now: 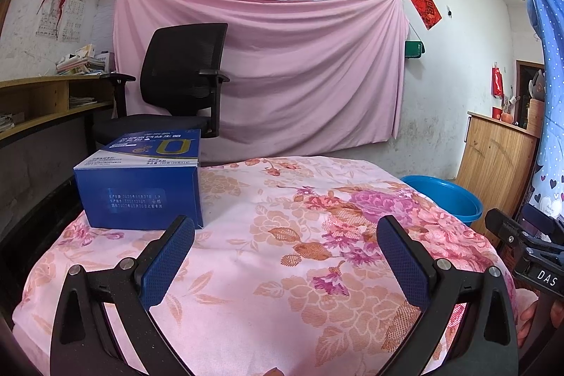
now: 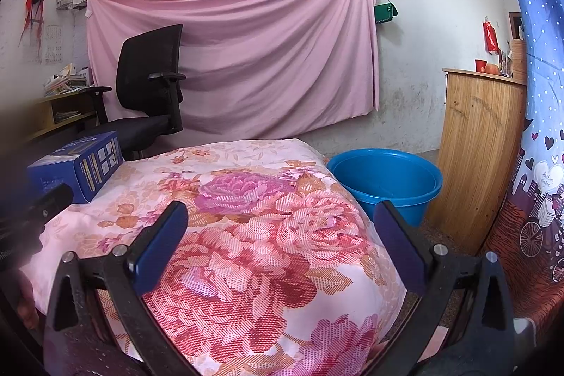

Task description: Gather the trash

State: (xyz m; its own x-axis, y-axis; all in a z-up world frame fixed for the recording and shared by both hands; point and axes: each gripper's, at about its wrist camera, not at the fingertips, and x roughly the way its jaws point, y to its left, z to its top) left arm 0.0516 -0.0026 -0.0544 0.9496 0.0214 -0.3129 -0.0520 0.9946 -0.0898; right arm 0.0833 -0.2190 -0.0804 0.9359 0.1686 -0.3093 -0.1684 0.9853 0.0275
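A blue cardboard box point(image 1: 141, 185) lies on the floral cloth-covered table point(image 1: 268, 270) at its far left corner; it also shows in the right wrist view point(image 2: 77, 164). My left gripper point(image 1: 285, 228) is open and empty, just in front and to the right of the box. My right gripper point(image 2: 280, 214) is open and empty over the table's right part. A blue plastic basin point(image 2: 384, 175) stands on the floor beyond the table's right edge; it also shows in the left wrist view point(image 1: 447, 199).
A black office chair point(image 1: 176, 83) stands behind the table, before a pink sheet point(image 1: 299, 69) on the wall. A wooden shelf desk point(image 1: 46, 104) is at the left, a wooden cabinet point(image 2: 483, 147) and blue curtain point(image 2: 539, 94) at the right.
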